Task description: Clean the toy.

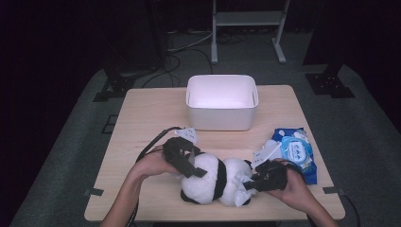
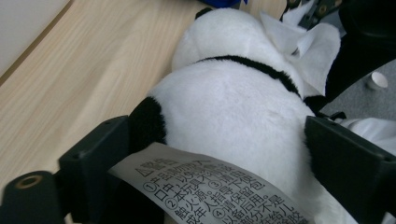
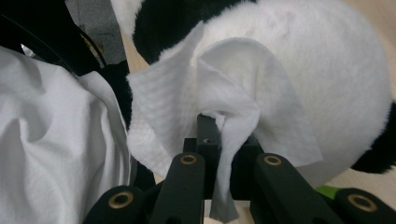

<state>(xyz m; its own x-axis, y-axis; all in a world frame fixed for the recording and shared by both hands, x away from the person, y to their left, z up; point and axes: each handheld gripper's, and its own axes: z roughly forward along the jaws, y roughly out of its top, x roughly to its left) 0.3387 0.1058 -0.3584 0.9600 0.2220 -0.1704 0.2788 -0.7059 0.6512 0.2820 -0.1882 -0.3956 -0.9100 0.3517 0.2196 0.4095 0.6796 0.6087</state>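
On the wooden table (image 1: pixel 142 113), largest item first: a white rectangular bin (image 1: pixel 222 101) stands at the far middle, open side up, interior appearing bare. Near the front edge lies a black-and-white plush panda (image 1: pixel 215 182), on its side, well apart from the bin. To its right rests a blue pack of wet wipes (image 1: pixel 297 151) with a light lid panel; the print on it is too small to read.

Left gripper (image 1: pixel 182 158): jaws spread around the panda's body, one black jaw on each flank in the left gripper view, pressing the plush (image 2: pixel 233 107) between them. A sewn-in care label (image 2: pixel 210 193) lies across the bottom of that view, printed in Chinese characters with circled numbers 1 to 4; its lower edge is cut off and the wording is not fully legible.

Right gripper (image 1: pixel 265 179): jaws closed on a white wipe (image 3: pixel 224 102), which is pinched between the tips and fans out against the panda's white fur (image 3: pixel 336 70). Small white tags (image 1: pixel 189 135) sit atop each gripper; their markings cannot be made out.

Hidden or unclear: the panda's face is not discernible, white cloth (image 3: pixel 51 154) covers the left of the right gripper view, and the person's forearms are cropped at the bottom edge.
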